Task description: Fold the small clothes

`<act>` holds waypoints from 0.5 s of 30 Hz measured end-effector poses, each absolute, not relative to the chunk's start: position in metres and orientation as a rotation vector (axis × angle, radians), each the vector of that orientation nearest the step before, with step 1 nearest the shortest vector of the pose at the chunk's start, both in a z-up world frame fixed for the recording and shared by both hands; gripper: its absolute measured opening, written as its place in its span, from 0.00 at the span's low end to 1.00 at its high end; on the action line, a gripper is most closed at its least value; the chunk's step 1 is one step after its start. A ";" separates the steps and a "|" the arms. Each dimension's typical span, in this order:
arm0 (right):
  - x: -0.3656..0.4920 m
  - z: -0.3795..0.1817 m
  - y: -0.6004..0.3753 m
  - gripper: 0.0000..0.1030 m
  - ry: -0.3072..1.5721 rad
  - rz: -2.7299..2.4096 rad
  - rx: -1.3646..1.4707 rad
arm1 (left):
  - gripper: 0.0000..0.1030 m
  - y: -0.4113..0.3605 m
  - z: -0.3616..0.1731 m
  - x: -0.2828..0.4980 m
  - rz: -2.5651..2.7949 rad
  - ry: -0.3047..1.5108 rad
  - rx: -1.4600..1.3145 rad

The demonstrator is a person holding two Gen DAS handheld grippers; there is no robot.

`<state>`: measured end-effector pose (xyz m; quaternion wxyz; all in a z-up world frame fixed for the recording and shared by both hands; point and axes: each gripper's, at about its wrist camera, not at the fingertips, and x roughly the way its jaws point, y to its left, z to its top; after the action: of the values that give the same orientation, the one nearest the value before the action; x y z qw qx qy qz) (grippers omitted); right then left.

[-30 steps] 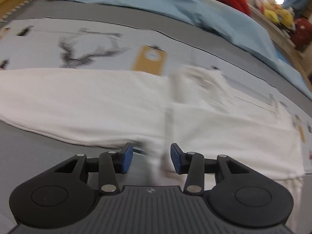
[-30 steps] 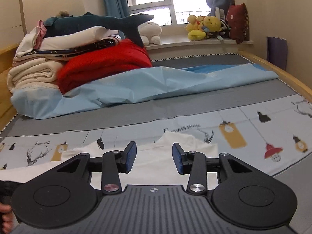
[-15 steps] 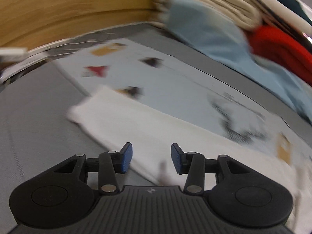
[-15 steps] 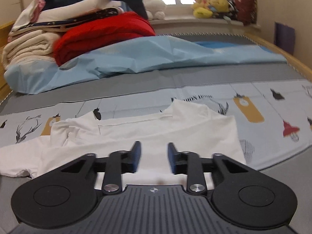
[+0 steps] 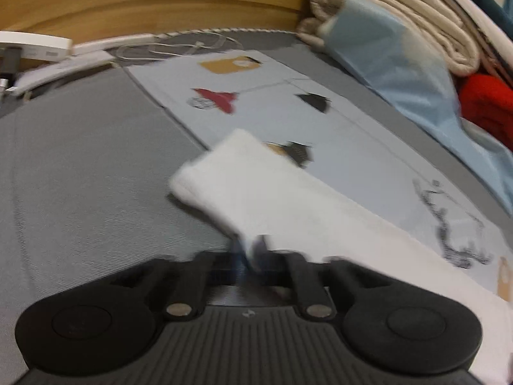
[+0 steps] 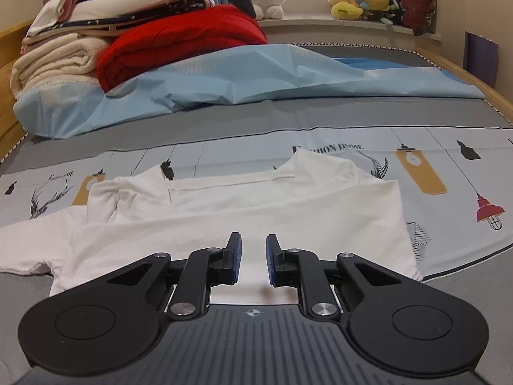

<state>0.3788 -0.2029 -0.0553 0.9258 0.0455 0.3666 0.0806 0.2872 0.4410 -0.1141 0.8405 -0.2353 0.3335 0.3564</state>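
A small white long-sleeved shirt (image 6: pixel 256 211) lies flat on the printed bed sheet (image 6: pixel 433 147), collar away from me. In the left wrist view its left sleeve (image 5: pixel 256 186) stretches out toward the cuff. My left gripper (image 5: pixel 251 253) is blurred and shut, pinching the sleeve's near edge a little back from the cuff. My right gripper (image 6: pixel 250 256) hovers low over the shirt's near hem. Its jaws are closing with a narrow gap left, white cloth showing below the gap, and the pads are not pressing on it.
At the back left a pile of folded blankets (image 6: pixel 57 61) and a red blanket (image 6: pixel 179 41) rest on a crumpled light-blue sheet (image 6: pixel 256 77). Plush toys (image 6: pixel 362 0) line the windowsill. A wooden bed frame (image 5: pixel 144 0), a white power strip (image 5: pixel 38 45) and cable lie beyond the cuff.
My left gripper swept left along the sleeve to near the cuff and its jaws shut on the cloth. My right gripper sank toward the hem and its jaws narrowed.
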 end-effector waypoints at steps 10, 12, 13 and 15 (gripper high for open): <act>0.374 -0.084 -0.204 0.17 0.956 0.168 0.016 | 0.03 0.288 -0.027 0.346 0.397 0.555 -0.328; 0.371 -0.079 -0.211 0.17 0.948 0.163 0.032 | 0.03 0.238 -0.007 0.356 0.277 0.523 -0.322; 0.370 -0.076 -0.216 0.17 0.942 0.160 0.039 | 0.03 0.215 0.001 0.361 0.228 0.511 -0.327; 0.367 -0.071 -0.226 0.17 0.929 0.155 0.051 | 0.03 0.157 0.017 0.368 0.098 0.492 -0.356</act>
<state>0.3673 -0.2256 -0.0706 0.8909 0.0247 0.4474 0.0745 0.3681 0.1569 0.0171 0.9531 -0.1750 0.2421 0.0485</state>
